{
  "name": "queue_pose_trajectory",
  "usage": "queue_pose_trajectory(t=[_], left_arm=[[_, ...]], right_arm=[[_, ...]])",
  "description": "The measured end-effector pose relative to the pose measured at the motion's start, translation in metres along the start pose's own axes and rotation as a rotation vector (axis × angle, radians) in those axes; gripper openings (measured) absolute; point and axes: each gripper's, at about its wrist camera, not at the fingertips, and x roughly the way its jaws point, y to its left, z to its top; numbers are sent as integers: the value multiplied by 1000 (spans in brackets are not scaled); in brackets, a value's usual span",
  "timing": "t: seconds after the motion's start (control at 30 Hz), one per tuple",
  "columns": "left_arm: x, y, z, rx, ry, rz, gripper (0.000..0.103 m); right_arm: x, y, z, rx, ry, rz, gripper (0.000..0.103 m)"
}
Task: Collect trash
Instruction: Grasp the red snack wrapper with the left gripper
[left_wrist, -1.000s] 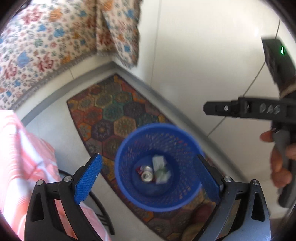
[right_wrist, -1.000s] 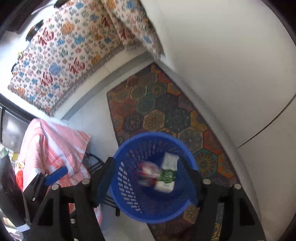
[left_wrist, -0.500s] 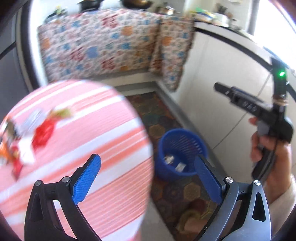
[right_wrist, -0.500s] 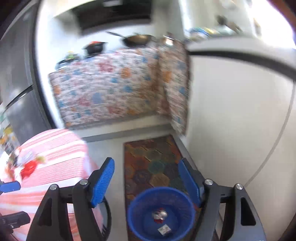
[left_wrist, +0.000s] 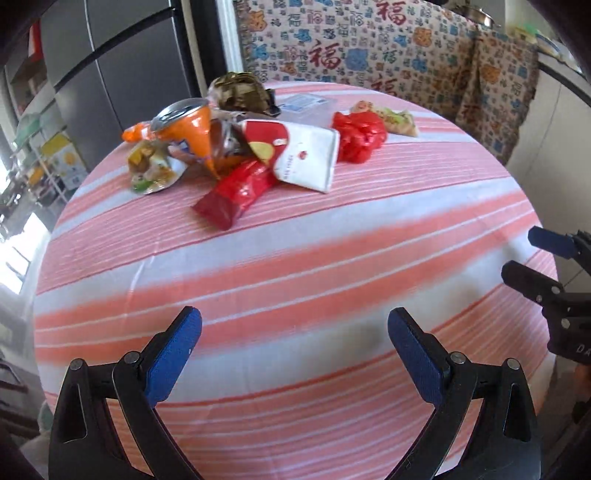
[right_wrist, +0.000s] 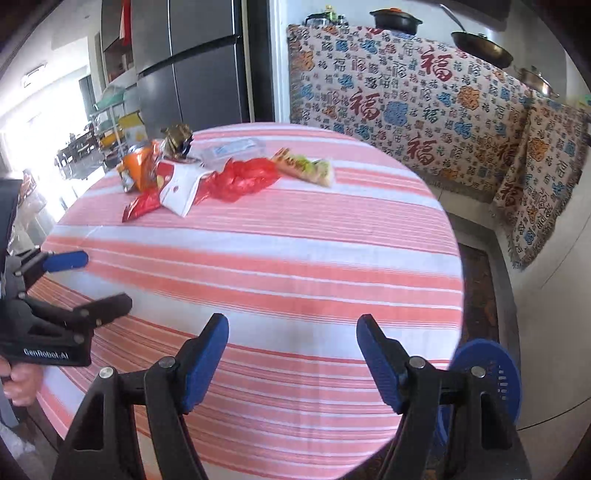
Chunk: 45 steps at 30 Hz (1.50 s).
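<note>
**Both grippers empty over the table, the litter pile far ahead**

The left gripper (left_wrist: 294, 356) hangs with its blue-padded jaws wide apart and nothing between them; the right gripper (right_wrist: 292, 363) is likewise spread and empty. Beneath both lies bare cloth of the round table with the pink-and-white striped cover (left_wrist: 295, 266).

The trash sits well ahead of both sets of fingertips, at the table's far side: a crinkled red foil wrapper (left_wrist: 236, 192) nearest, a white and red flat snack packet (left_wrist: 306, 158) overlapping it, a crumpled red plastic bag (left_wrist: 360, 136) to the right, and an orange crisp bag (left_wrist: 192, 136) to the left.

The pieces overlap, so a pinch on one could drag a neighbour or knock the light ones off the far edge. Thin foil may slip from the pads. Closing too low could catch the cloth. The blue mesh waste basket (right_wrist: 495, 369) stands on the floor, low to the right behind the right gripper's right finger; a loosely held wrapper might fall short of it.
</note>
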Motion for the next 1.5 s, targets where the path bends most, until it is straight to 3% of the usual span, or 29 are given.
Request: queue_pose_trajectory(t=[0.07,0.27,0.53,0.63,0.73,0.83,0.9,0.93,1.0,1.07,1.37,1.43,1.5], left_arm=[[8,13,1,-1,2,23,101],[19,48,2,-46,16,-37,103],[22,51,7,27,35,-88,103],[31,55,25,95,59,-124,103],[42,72,46,67,49,-103,102],[47,83,61,37,34,-151,101],[48,79,64,58,34,-170,88],[48,75,64,79,39,-180,71],[44,65,59,125,29,-166,47],[37,57,53,148,15,-163,41],[-19,51,-11,32,77,-154,41],[-26,49,-23,27,82,-164,46],[-26,50,-26,28,81,-192,71]], right_arm=[[11,8,1,-3,20,-3,74],[30,31,2,-8,39,-11,76],[36,30,6,-18,48,7,79],[36,31,6,-19,49,8,79],[36,31,7,-20,46,7,79],[35,31,6,-20,41,6,79],[35,31,6,-20,39,7,79],[36,30,6,-20,38,7,79],[36,31,6,-19,37,7,79],[36,31,6,-18,37,6,79],[35,30,6,-18,32,7,79],[35,29,6,-18,32,6,79],[35,29,6,-17,29,5,79]])
